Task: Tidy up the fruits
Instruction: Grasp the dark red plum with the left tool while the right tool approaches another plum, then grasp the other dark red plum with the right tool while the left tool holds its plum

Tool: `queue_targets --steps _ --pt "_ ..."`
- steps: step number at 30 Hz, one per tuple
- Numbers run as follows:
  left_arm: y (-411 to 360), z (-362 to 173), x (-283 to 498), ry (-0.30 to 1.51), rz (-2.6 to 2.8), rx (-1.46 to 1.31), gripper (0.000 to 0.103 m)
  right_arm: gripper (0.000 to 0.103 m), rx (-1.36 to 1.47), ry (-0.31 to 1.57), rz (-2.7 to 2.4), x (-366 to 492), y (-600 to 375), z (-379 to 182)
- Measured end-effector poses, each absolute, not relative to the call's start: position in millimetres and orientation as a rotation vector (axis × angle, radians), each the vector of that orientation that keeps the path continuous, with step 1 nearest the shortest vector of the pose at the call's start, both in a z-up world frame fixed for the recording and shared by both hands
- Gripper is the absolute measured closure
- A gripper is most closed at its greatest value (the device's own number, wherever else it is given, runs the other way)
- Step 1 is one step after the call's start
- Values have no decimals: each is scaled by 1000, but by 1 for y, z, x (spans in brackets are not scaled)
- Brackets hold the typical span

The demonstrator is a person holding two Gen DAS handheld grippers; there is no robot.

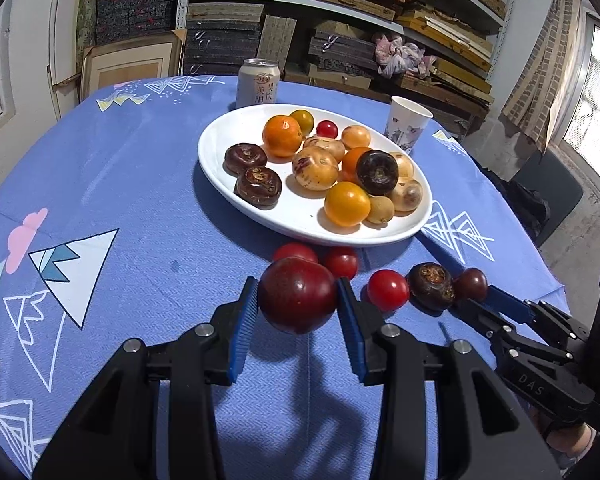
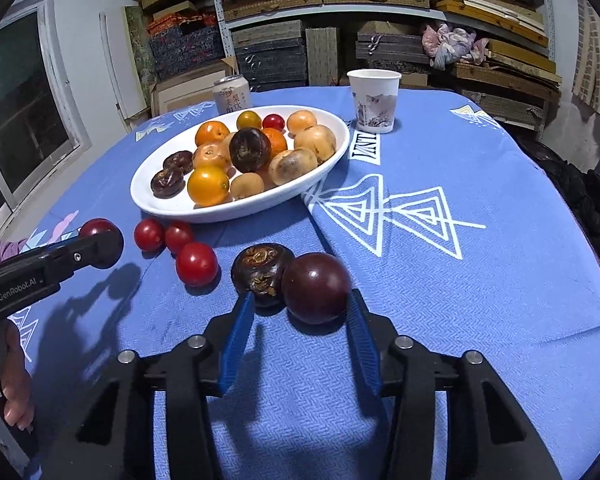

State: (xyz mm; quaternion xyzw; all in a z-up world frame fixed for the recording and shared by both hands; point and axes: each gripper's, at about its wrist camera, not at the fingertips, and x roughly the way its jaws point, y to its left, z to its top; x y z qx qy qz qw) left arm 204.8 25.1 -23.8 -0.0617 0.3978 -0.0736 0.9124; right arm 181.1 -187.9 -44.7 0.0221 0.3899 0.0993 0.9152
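Left gripper point(image 1: 298, 294) is clamped on a dark red plum point(image 1: 297, 295) raised off the blue tablecloth point(image 1: 140, 184), whereas only the right wrist view shows the right gripper point(image 2: 302, 308) with jaws apart around a second dark plum point(image 2: 316, 287) resting on the cloth, right pad at its side, left pad clear. A water chestnut point(image 2: 261, 273) touches that plum's left side, cherry tomatoes point(image 2: 196, 264) lie nearby, and the white plate point(image 2: 236, 210) of fruit stands beyond
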Motion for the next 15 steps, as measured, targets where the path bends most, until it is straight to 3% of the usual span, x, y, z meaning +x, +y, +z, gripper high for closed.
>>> queue_targets --steps 12,15 --pt "22 -33 210 854 -142 -102 64 58 120 836 187 195 -198 -52" --pt "22 -35 212 859 -134 -100 64 66 138 837 184 196 -201 -52"
